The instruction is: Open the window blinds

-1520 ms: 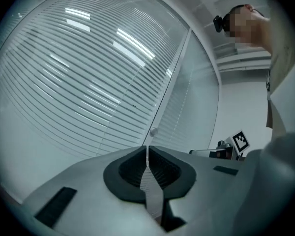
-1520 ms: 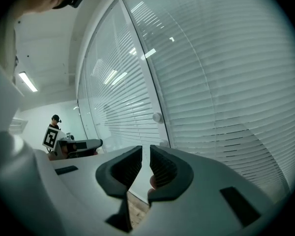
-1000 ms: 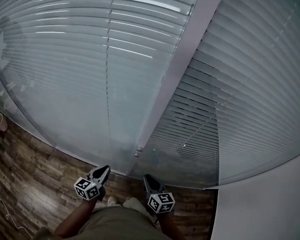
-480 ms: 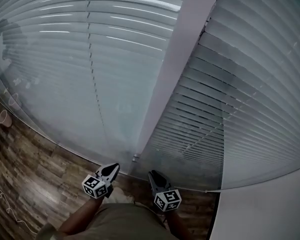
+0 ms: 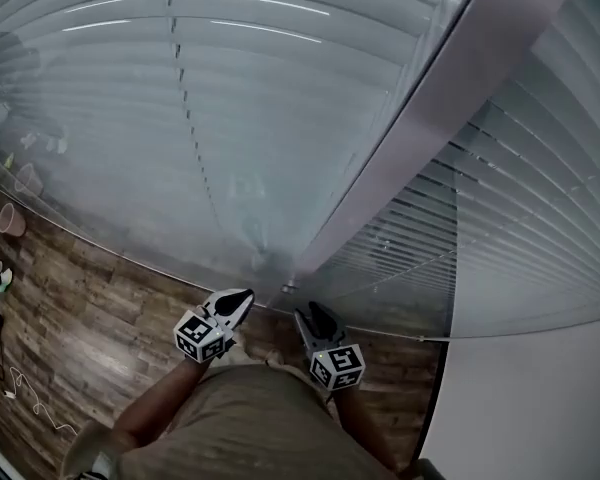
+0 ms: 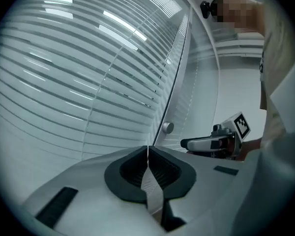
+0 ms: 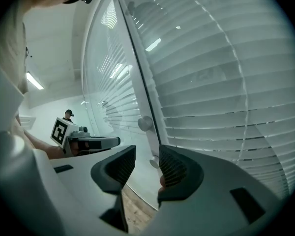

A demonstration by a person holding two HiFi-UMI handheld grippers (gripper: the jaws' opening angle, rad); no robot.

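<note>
Opening and empty, the right claw [image 7: 146, 156] faces a knob [image 7: 145, 123] just ahead. The left claw [image 6: 147, 149] is pinched together, empty. Closed blinds [image 7: 226, 82] hang beyond both. Next, probably: grip and twist that knob.

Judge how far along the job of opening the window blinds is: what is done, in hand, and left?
Done: nothing that shows; the blinds lie with slats closed. In hand: both grippers point at the frame by its round knob, the left gripper shut and empty, the right gripper with jaws opening on nothing. Left: probably grasp that knob and turn the slats open.
</note>
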